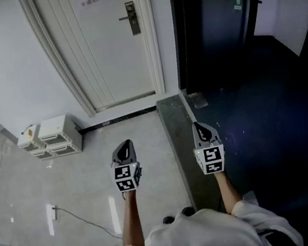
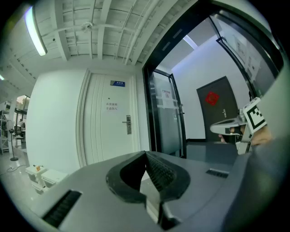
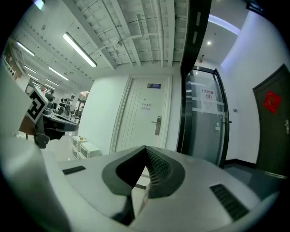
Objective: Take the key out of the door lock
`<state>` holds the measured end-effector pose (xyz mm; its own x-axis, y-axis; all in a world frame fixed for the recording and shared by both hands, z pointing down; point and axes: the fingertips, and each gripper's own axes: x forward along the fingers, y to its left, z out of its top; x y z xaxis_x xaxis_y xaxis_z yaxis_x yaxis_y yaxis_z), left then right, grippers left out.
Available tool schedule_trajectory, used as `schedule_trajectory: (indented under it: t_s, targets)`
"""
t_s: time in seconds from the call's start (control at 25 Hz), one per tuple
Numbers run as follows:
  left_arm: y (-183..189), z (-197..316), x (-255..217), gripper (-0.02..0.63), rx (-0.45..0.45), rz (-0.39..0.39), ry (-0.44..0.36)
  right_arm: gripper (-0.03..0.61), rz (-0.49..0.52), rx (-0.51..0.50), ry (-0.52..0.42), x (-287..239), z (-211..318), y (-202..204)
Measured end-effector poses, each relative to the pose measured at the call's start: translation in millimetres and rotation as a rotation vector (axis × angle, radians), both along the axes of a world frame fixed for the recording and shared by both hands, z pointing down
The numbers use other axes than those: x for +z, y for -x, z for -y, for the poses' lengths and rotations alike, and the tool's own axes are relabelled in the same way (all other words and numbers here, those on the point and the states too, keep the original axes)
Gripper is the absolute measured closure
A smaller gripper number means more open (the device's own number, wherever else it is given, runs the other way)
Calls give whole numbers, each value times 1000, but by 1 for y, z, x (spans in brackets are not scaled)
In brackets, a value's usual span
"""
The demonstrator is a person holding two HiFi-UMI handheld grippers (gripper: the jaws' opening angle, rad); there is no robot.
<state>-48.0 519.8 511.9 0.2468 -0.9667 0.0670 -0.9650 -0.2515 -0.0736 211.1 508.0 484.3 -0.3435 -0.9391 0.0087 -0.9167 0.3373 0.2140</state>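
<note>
A white door (image 1: 111, 45) stands shut some way ahead, with a metal lock plate and lever handle (image 1: 132, 17) on its right side. The same lock (image 2: 128, 124) is small in the left gripper view, and the lock (image 3: 158, 125) is just as small in the right gripper view. A key in it is too small to make out. My left gripper (image 1: 124, 148) and right gripper (image 1: 201, 129) are held side by side at waist height, far short of the door. Both are shut, tips together, with nothing between them.
Low white cabinets (image 1: 54, 136) stand against the wall left of the door. A thin cable (image 1: 82, 219) lies on the pale floor at my left. A dark glass door (image 1: 213, 22) and dark floor lie to the right, past a grey threshold strip (image 1: 178, 144).
</note>
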Motion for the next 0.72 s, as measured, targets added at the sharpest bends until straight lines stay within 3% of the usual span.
schedule_trajectory:
  t_s: [0.72]
  targets:
    - [-34, 9, 11, 595, -12, 18, 25, 557, 43, -50, 11, 5, 15, -29]
